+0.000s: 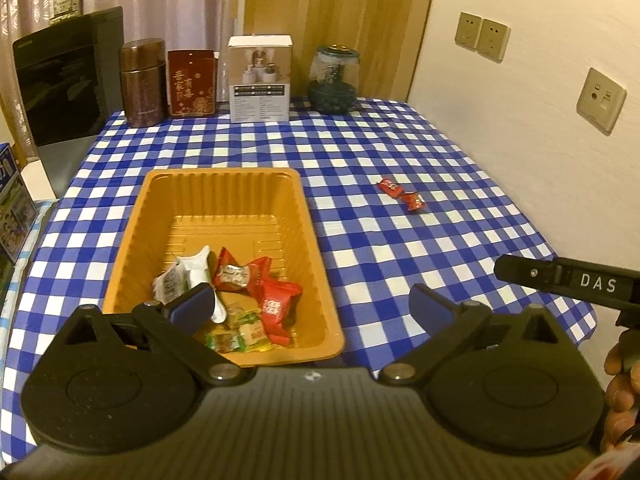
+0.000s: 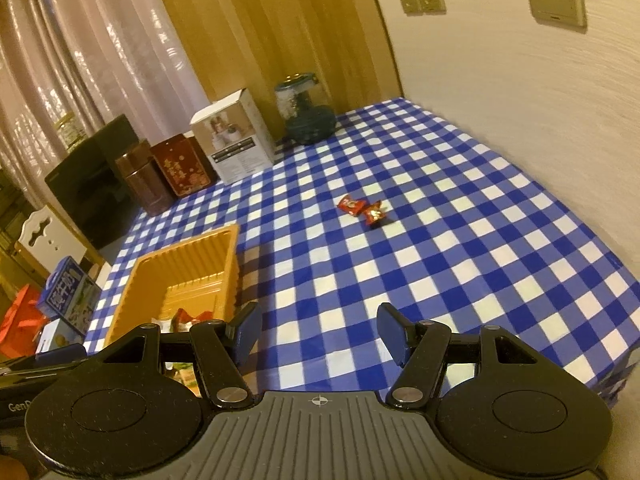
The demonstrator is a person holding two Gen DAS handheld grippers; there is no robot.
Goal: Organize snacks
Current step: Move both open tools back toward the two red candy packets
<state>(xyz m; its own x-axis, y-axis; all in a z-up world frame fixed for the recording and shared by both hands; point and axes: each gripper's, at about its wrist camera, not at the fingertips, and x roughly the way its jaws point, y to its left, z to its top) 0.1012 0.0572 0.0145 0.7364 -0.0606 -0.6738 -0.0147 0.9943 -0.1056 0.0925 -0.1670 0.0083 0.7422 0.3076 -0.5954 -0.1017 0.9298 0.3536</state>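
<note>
An orange plastic tray (image 1: 224, 184) sits on the blue-and-white checked tablecloth and holds several wrapped snacks (image 1: 256, 280), red, white and green. Two small red wrapped candies (image 1: 402, 194) lie loose on the cloth to the tray's right, also seen in the right wrist view as candies (image 2: 362, 209). My left gripper (image 1: 310, 306) hangs open over the tray's near right corner, nothing between its fingers. My right gripper (image 2: 318, 334) is open above bare cloth, right of the tray (image 2: 188, 264) and well short of the candies. Part of the right gripper's body (image 1: 568, 280) shows at the left view's right edge.
Along the table's far edge stand a brown canister (image 1: 143, 82), a red tin (image 1: 191, 82), a white box (image 1: 260, 80) and a glass jar (image 1: 333, 80). A wall with sockets (image 1: 600, 100) runs along the right side. A dark screen (image 1: 64, 76) and boxes (image 2: 68, 300) sit left of the table.
</note>
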